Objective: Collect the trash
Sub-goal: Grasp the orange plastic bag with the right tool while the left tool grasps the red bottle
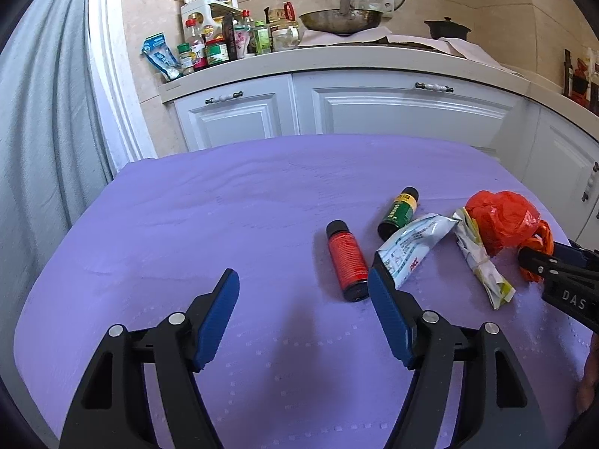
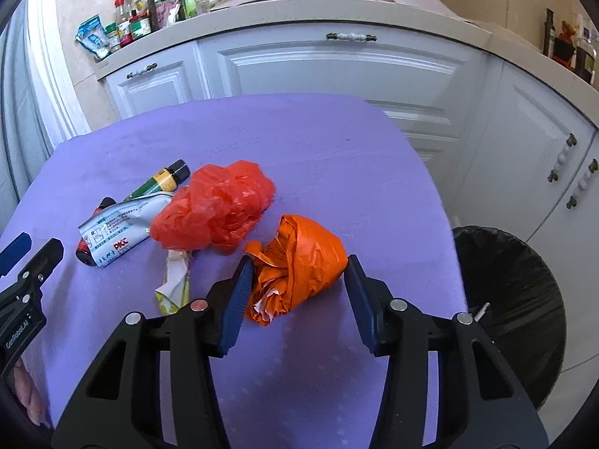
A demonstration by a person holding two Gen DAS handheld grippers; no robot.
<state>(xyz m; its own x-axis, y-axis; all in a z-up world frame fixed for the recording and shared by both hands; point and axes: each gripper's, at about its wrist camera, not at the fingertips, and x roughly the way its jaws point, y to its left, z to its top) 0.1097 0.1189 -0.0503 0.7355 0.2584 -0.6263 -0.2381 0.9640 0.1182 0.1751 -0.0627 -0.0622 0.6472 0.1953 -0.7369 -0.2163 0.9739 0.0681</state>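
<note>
your right gripper [image 2: 297, 280] brackets the orange bag [image 2: 299, 265], jaws apart, while your left gripper [image 1: 303, 295] hovers spread wide over the purple cloth [image 1: 224, 205].

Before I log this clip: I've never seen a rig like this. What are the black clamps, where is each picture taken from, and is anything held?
No robot here: a person holds a two-finger clamp in each hand, each carrying a camera that looks out along its fingers. One picture is from the left clamp, one from the right.

The left gripper is open over bare purple cloth. The right gripper is open with its fingers either side of a crumpled orange bag, not yet closed on it.

Also on the cloth: a red plastic bag, a red bottle, a green bottle, a silver-blue packet and a folded wrapper. A black-lined bin stands beside the table.
</note>
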